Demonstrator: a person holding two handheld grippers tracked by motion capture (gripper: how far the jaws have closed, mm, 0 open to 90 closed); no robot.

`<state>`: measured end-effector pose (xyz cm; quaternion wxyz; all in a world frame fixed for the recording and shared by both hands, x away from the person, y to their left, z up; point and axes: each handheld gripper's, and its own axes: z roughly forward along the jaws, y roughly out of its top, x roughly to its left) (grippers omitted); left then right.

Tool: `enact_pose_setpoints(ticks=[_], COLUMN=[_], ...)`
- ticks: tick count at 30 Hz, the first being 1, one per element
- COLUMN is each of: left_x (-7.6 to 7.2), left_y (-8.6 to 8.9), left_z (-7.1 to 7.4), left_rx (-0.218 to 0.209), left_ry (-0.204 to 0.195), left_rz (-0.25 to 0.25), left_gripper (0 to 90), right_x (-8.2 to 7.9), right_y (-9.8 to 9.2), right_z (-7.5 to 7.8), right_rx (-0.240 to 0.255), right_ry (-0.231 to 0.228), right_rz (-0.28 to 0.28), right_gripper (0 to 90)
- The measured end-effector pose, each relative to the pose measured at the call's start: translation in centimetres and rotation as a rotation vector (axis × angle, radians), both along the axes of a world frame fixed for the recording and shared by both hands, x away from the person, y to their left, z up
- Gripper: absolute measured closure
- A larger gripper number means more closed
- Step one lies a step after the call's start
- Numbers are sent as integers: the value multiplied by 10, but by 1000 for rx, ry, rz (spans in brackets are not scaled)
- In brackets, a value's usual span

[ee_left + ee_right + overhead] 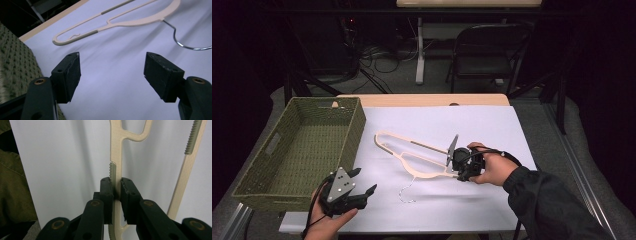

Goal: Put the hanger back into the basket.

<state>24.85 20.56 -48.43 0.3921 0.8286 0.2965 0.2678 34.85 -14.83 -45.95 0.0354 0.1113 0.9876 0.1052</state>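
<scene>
White sheet (472,125) lies open beyond the spread left gripper (362,182); right gripper (116,187) pinches the hanger (412,150).

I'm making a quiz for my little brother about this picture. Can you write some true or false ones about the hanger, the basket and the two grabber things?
1. The right gripper is shut on the hanger. True.
2. The left gripper is pinching the hanger's metal hook. False: its jaws stand wide open over the white sheet, holding nothing.
3. The hanger lies inside the green woven basket. False: it lies on the white sheet beside the basket.
4. The basket sits at the left side of the table. True.
5. A folding chair stands beyond the table. True.
</scene>
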Motion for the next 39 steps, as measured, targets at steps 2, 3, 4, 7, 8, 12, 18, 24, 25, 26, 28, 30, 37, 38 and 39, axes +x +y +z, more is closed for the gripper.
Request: enact_pose_setpoints(ticks=[2,3,4,7,8,12,18,24,25,26,28,30,37,38,39], left_x=[3,4,6,10,11,15,21,28,30,32,35,38,55,56,58], left_y=[-5,-9,-11,-21,-24,-35,-55,-69,-71,-71,-73,-74,-80,-81,-82], left_z=[-4,-7,-8,-13,-13,-15,-24,-38,-40,-42,-43,-43,-49,-49,-50], left_rx=[48,64,80,132,139,162,253,332,345,349,351,348,369,370,374], left_ry=[-17,-25,-28,-54,-60,-80,-141,-154,-154,-151,-155,-154,-152,-153,-159], left_rz=[-13,-16,-27,-53,-60,-101,-180,-219,-219,-222,-228,-234,-246,-245,-246], left_gripper=[298,296,296,290,286,278,277,287,290,294,312,321,378,379,379], right_x=[-1,-1,-2,-4,-5,-7,-11,-10,-10,-11,-11,-11,-12,-12,-12], right_y=[-1,-2,-2,-5,-6,-8,-7,-6,-6,-6,-6,-6,-4,-4,-4], right_z=[0,0,0,0,-1,0,-1,-7,-7,-8,-8,-8,-9,-9,-9], right_rx=[-8,-3,-2,-13,-4,-6,10,29,21,24,32,28,24,21,17], right_ry=[-3,-9,3,6,0,14,13,33,30,35,34,36,29,32,35], right_rz=[16,17,10,14,20,16,34,47,47,44,52,57,58,60,55], right_gripper=[805,805,805,805,805,806,806,806,806,806,806,806,806,806,806])
